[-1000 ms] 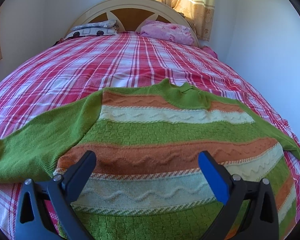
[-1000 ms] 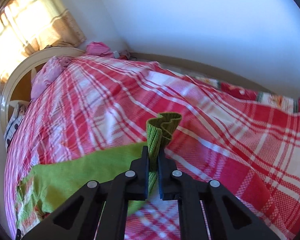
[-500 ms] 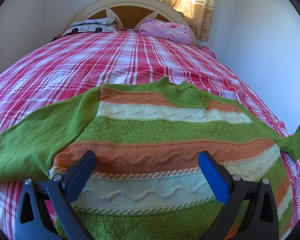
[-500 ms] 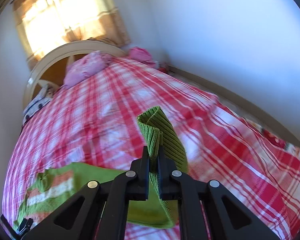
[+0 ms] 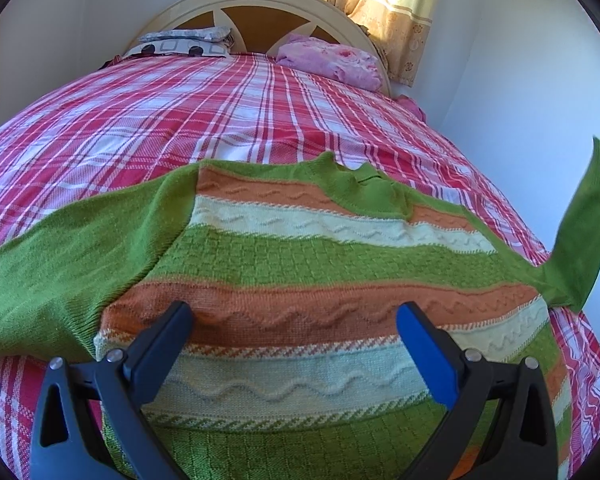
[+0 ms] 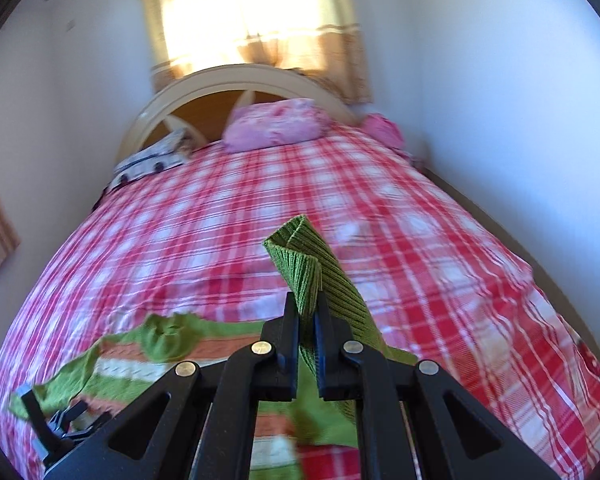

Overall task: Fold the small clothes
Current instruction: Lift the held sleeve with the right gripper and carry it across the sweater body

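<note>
A green, orange and cream striped knit sweater (image 5: 308, 256) lies flat on the red plaid bed (image 5: 204, 120), neck toward the headboard. My left gripper (image 5: 294, 322) is open and hovers over the sweater's lower body. My right gripper (image 6: 307, 312) is shut on the ribbed green cuff (image 6: 312, 268) of the right sleeve. That right sleeve (image 5: 584, 232) hangs lifted in the air at the right edge of the left wrist view. The left sleeve (image 5: 60, 256) lies spread out on the bed. The sweater body also shows in the right wrist view (image 6: 140, 356).
A pink pillow (image 5: 332, 64) and a grey patterned pillow (image 5: 180, 44) lie against the cream headboard (image 5: 260, 4). White walls (image 5: 520, 80) close in on the right side of the bed. A curtained window (image 6: 244, 16) is behind the headboard.
My right gripper has lifted the sleeve cuff up off the bed and swung round toward the headboard. The sleeve now hangs raised. My left gripper has stayed open over the sweater.
</note>
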`<state>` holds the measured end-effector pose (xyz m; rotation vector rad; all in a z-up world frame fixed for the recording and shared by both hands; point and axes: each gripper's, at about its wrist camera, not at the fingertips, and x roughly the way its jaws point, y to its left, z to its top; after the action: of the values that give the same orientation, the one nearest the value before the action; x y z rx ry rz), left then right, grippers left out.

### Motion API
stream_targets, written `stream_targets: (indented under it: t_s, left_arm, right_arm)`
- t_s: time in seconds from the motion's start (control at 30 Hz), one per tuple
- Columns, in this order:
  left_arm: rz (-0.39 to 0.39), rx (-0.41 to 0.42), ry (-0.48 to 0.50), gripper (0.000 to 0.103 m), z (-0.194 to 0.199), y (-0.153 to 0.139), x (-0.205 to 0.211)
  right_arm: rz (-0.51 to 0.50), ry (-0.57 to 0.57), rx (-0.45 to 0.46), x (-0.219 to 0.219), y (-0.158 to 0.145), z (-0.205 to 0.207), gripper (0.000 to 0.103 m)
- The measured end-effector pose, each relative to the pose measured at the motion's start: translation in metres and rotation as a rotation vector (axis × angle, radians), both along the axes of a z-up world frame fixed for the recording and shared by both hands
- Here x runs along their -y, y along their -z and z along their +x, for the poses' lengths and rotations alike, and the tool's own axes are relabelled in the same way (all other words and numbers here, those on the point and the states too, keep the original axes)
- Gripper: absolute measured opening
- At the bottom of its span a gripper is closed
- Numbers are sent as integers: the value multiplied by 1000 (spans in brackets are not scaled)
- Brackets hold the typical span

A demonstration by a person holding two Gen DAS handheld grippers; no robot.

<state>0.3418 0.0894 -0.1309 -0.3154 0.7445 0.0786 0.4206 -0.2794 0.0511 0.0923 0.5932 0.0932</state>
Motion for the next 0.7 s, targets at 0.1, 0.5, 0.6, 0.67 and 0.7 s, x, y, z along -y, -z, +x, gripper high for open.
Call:
stream_targets:
  t_s: [0.1,0.5,0.6,0.67,0.7]
  left_arm:
    - [-7,2,1,103,0,0,-1]
    - [-44,13,-8,103,-2,2,-6]
    - [-63,20,-15,103,-3,2,-9]
    - [-78,26,-24,103,-4,2,-12]
    - [-86,30,-28,103,-5,3,-14]
  right_arm:
    - [-14,-56,11,-26,-3,0,6]
    - [-18,-261,-5,-139,21,-6,6]
    - [-11,-299,-28,-164,40,-7,6]
    - [-2,-315,-51,-178,57,-8,6]
    - [3,-320,-64,-183,65,-8,6]
